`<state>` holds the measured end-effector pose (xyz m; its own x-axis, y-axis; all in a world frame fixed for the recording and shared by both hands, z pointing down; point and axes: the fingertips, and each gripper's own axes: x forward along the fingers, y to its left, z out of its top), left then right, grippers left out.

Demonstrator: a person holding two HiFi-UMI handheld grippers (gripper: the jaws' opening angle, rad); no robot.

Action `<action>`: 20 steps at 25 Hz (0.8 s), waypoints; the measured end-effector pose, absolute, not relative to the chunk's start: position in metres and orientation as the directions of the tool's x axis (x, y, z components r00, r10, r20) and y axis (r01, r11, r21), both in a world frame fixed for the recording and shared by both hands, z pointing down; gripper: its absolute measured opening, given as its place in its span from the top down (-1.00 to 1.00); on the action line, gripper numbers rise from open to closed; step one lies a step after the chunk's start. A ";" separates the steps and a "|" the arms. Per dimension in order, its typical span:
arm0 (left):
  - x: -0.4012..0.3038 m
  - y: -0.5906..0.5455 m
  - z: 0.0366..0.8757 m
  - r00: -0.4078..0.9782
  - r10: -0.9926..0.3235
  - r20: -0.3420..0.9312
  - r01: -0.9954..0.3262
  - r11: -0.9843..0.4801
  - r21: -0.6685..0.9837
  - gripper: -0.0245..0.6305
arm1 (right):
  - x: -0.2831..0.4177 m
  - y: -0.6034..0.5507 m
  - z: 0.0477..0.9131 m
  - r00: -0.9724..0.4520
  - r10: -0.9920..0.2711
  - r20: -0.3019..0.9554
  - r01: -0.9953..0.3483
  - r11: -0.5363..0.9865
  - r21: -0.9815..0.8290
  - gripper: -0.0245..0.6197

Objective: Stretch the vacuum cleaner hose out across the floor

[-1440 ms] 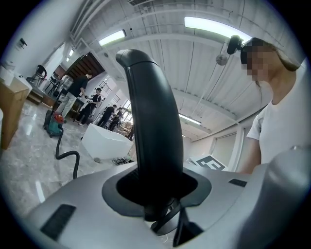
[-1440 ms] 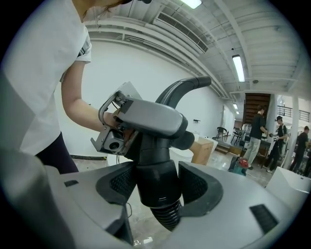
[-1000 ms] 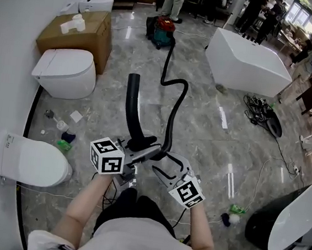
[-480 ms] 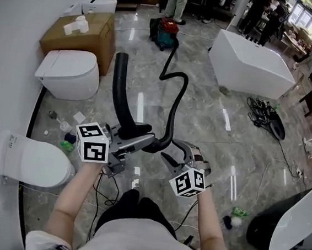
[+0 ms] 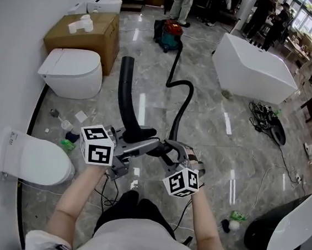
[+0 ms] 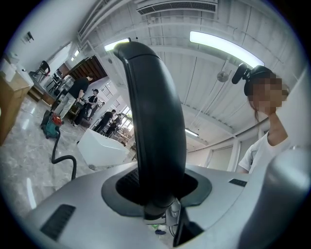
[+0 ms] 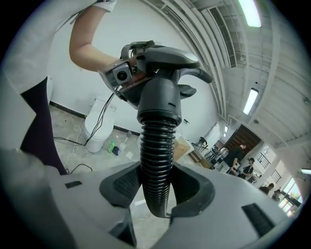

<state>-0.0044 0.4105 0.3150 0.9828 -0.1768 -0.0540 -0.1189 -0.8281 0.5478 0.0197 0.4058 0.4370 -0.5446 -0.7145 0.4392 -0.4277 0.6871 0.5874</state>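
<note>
Toilet (image 5: 70,74), cardboard box (image 5: 82,39), white bathtub (image 5: 256,68), tangled black cables (image 5: 265,114)

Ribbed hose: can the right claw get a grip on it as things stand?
Likely yes: the ribbed hose already sits between the right claw's jaws, which have just been closing and now seem to touch it on both sides.

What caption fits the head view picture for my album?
Left tongs hold the vacuum pipe while right tongs, just closing, clamp its ribbed hose.
</note>
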 end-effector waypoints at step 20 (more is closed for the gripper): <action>0.025 0.419 0.303 0.979 -0.170 -0.111 -0.087 -0.846 0.525 0.00 | 0.045 0.410 0.451 -0.435 -0.809 0.396 -0.752 0.568 0.335 0.35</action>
<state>0.0248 0.4188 0.3027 0.9791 -0.1701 -0.1113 -0.0874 -0.8464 0.5253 0.0452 0.4098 0.4506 -0.4348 -0.8089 0.3957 -0.7520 0.5679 0.3347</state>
